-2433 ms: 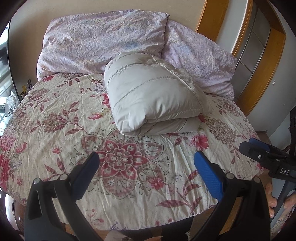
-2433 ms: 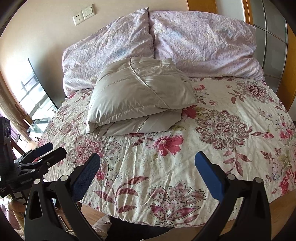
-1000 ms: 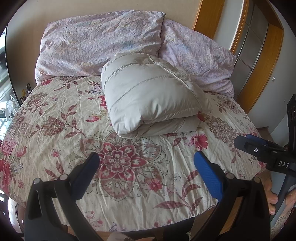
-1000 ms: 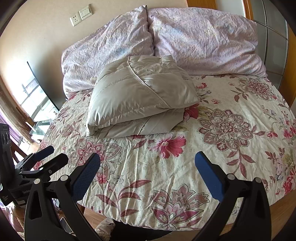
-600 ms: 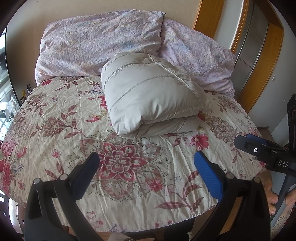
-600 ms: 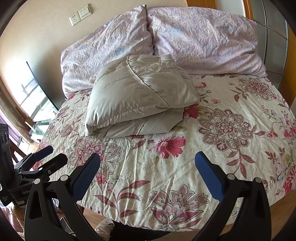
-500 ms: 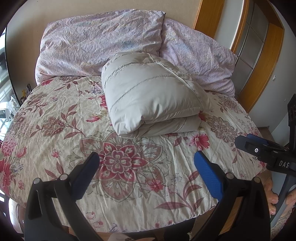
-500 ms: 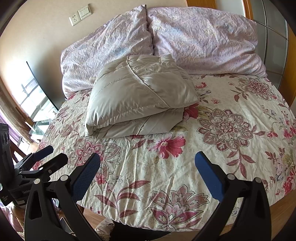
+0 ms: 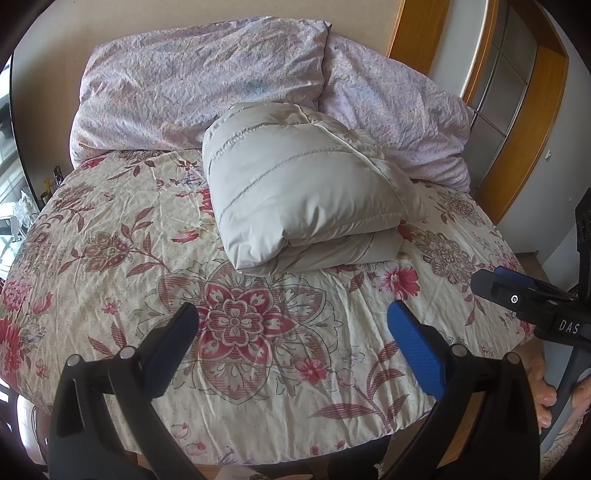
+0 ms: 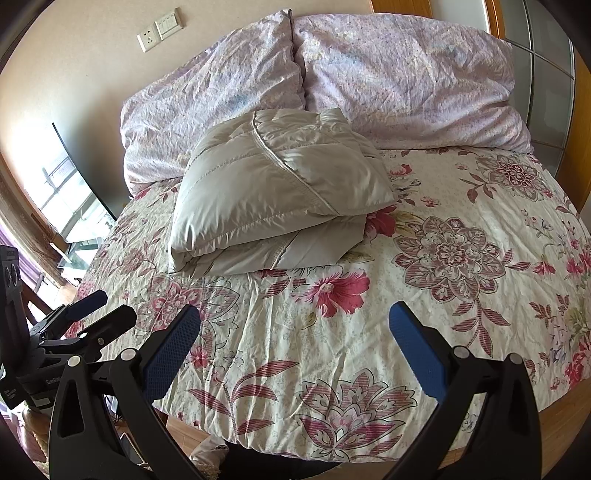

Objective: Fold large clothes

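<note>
In the left wrist view, the left gripper fills the bottom of the frame, its two black fingers with blue pads spread wide apart and holding nothing. It hovers over the near edge of the bed, pointing toward the headboard end. At the right edge of the same frame the right gripper pokes in, and part of the person's hand shows below it, wrapped on the handle.

In the right wrist view, the right gripper sits the same way at the bottom of the frame, fingers wide apart and empty above the bedspread. The left gripper appears at the lower left edge (from this angle its jaws also look parted).

Past both grippers lies a floral bedspread, cream with red and maroon flowers, wrinkled in places. In the upper middle of each frame rests the folded jacket, a puffy pale grey quilted garment, doubled over into a thick bundle and well apart from both grippers. Its far edge lies against two lilac pillows propped at the head of the bed.

Behind the pillows is a beige wall with a socket and switch plate at the upper left of the right wrist view. A wooden door frame stands at the upper right of the left wrist view, and a bright window shows at the left edge of the right wrist view.
</note>
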Demonstrator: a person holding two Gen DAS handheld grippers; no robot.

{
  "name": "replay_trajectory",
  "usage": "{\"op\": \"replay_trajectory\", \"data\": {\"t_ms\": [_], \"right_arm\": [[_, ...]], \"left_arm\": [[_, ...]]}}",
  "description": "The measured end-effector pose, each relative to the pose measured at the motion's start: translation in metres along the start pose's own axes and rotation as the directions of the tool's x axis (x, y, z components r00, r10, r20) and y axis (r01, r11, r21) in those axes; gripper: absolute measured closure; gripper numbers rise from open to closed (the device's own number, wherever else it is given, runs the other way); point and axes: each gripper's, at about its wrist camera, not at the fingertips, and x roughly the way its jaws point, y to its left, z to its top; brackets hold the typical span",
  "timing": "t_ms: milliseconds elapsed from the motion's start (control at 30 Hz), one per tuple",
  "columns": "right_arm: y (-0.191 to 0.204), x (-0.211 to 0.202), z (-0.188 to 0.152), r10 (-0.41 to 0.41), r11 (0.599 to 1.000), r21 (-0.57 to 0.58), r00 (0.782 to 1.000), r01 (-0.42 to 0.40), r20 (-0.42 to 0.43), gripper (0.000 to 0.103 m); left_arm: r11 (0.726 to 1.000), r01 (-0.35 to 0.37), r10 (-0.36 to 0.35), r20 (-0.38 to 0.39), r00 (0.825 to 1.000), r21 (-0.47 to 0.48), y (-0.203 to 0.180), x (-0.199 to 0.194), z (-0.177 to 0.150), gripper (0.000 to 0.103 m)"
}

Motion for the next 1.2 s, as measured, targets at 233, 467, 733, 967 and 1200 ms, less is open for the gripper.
{"op": "replay_trajectory", "data": {"t_ms": [233,467,733,967,1200], "right_arm": [[-0.0004,-0.0007,0.0006,0.0,1.0,-0.001,1.0,0.0,0.0,0.001],[-0.0008,-0.0007,0.0004,0.0,1.0,-0.002,1.0,0.0,0.0,0.001],[-0.0021,-0.0006,0.0007,0.0,1.0,0.001,1.0,0.0,-0.001,0.001],[-0.0015,-0.0004,0.0013,0.001,1.0,0.002,1.0,-0.001,-0.001,0.001],[-0.0009,0.0,0.0008,-0.001,1.0,0.004,1.0,0.001,-0.002,0.001]], "left_arm": [[1.0,0.0,0.0,0.0,1.0,-0.001,-0.0006,0.0,0.0003,0.002],[1.0,0.004,-0.004,-0.004,1.0,-0.008,-0.0002,0.0014,0.0006,0.002],[1.0,-0.005,0.005,0.013,1.0,-0.002,-0.0026,0.0003,0.0006,0.002],[1.0,-0.004,0.004,0.013,1.0,0.003,-0.0024,-0.0006,0.0012,0.002],[1.0,-0.012,0.012,0.007,1.0,0.012,-0.0031,0.001,0.0013,0.002]]}}
